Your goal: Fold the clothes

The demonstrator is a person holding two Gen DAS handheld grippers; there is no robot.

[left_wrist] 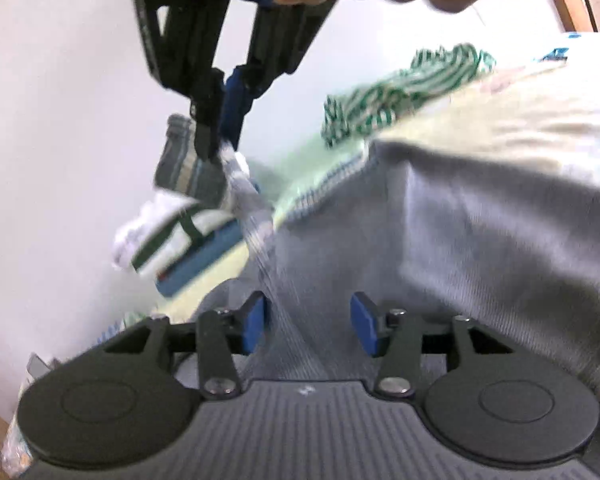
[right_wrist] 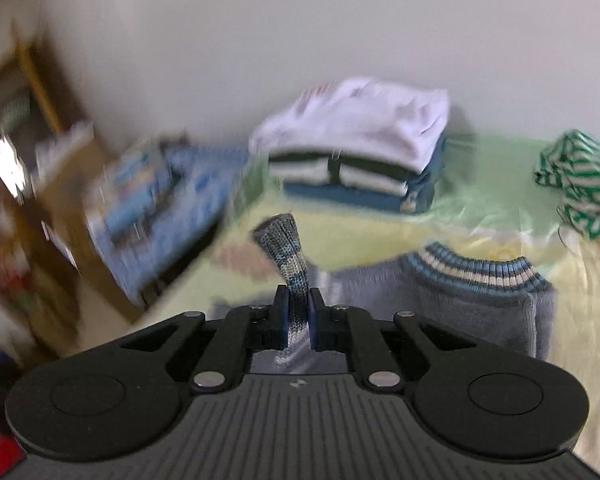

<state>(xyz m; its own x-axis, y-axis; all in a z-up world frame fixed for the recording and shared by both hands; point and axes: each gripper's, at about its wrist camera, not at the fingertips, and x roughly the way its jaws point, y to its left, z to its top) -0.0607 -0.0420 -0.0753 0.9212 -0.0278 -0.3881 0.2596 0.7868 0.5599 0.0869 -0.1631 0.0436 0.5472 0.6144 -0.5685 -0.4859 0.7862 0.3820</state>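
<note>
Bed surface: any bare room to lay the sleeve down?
Bare sheet lies between the folded stack and the sweater. A smaller strip separates stack and striped top. The left edge by the blue clutter is crowded.

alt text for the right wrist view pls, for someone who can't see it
The right gripper is shut on the striped cuff of a grey knit sweater, which lies on a pale green bedsheet. Behind it, a stack of folded clothes sits by the wall, with a crumpled green-and-white striped garment at far right.
</note>
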